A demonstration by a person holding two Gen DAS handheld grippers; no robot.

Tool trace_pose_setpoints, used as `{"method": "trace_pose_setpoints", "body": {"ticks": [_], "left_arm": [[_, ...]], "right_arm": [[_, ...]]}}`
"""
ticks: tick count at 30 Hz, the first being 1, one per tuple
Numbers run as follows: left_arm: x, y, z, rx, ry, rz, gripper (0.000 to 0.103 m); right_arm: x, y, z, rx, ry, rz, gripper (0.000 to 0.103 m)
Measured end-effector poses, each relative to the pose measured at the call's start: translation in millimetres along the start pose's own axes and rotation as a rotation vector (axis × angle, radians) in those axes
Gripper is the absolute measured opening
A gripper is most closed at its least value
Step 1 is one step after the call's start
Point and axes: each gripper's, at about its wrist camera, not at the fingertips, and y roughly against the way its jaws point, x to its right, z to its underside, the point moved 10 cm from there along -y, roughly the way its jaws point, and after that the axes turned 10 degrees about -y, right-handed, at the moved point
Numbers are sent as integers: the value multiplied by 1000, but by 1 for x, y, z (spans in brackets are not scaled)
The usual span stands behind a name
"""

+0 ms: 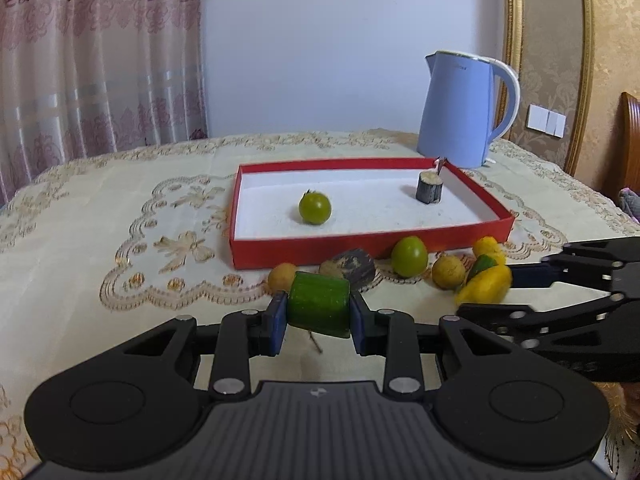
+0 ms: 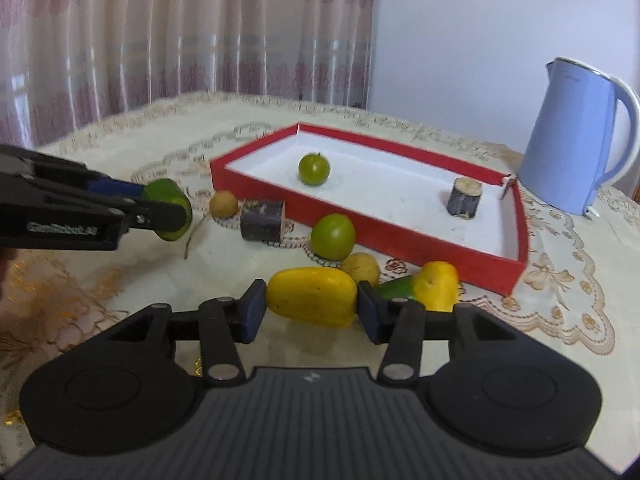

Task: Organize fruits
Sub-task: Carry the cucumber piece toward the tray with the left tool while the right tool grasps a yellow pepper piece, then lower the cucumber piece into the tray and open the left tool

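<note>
- The red tray (image 1: 372,242) sits mid-table, open cloth (image 1: 120,216) to its left.
- Left tongs (image 1: 319,312) clamp a cucumber piece (image 1: 319,307).
- Right tongs (image 2: 312,303) clamp a yellow fruit (image 2: 312,297).

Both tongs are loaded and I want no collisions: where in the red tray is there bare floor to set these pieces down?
Inside the red tray, bare white floor lies between the green tomato and the dark cane stub, and along the near wall. Outside that wall, loose fruit around the second green tomato crowds the cloth.
</note>
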Motion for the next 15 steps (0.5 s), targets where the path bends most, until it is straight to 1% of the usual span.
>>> {"method": "trace_pose_setpoints", "body": {"ticks": [4, 7, 9, 10, 13, 15], "left_arm": [[8, -3, -25, 27, -57, 24, 31], [17, -19, -53, 51, -118, 26, 31], [23, -39, -71, 51, -161, 13, 31], [23, -53, -80, 41, -166, 5, 31], [23, -102, -99, -25, -154, 7, 31], [24, -130, -107, -57, -149, 2, 31]], "right_arm": [[11, 16, -6, 18, -64, -49, 46], [14, 22, -9, 29, -99, -84, 46], [16, 24, -10, 36, -106, -88, 46], [17, 25, -10, 38, -105, -86, 46], [20, 27, -7, 38, -105, -74, 46], [23, 29, -5, 38, -111, -69, 46]]}}
